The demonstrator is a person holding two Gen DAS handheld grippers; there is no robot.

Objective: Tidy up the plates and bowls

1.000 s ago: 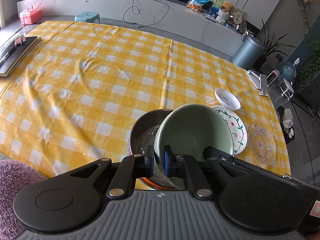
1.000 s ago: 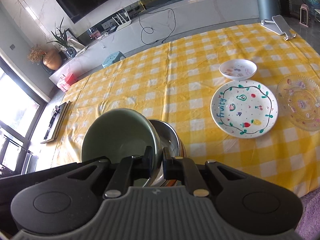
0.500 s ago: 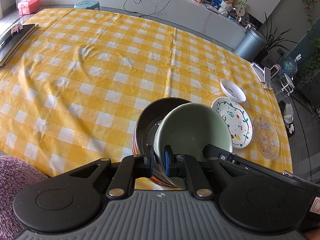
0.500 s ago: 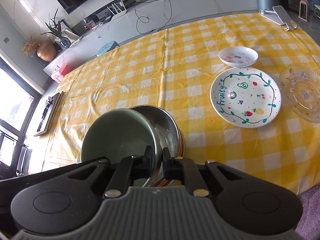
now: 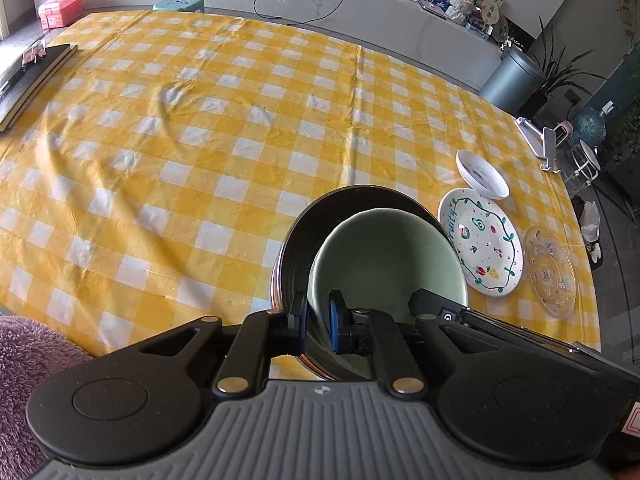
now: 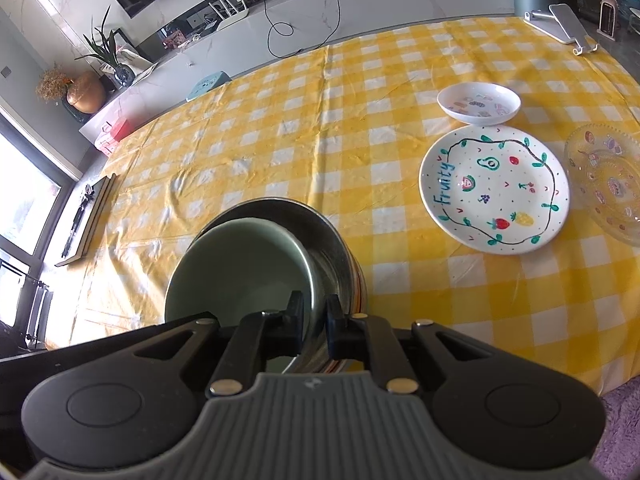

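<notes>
Yellow checked cloth (image 5: 168,168) | green bowl (image 5: 384,256) mouth-up, tilted, inside steel bowl (image 5: 296,248) at near edge | left gripper (image 5: 318,322) and right gripper (image 6: 315,320) both pinching green bowl's rim | plates (image 6: 494,188) to the right

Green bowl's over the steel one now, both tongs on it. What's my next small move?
Probably ease it down flat, then release. The green bowl sits tilted inside the steel bowl, its rim clamped by the left tongs and right tongs.
</notes>
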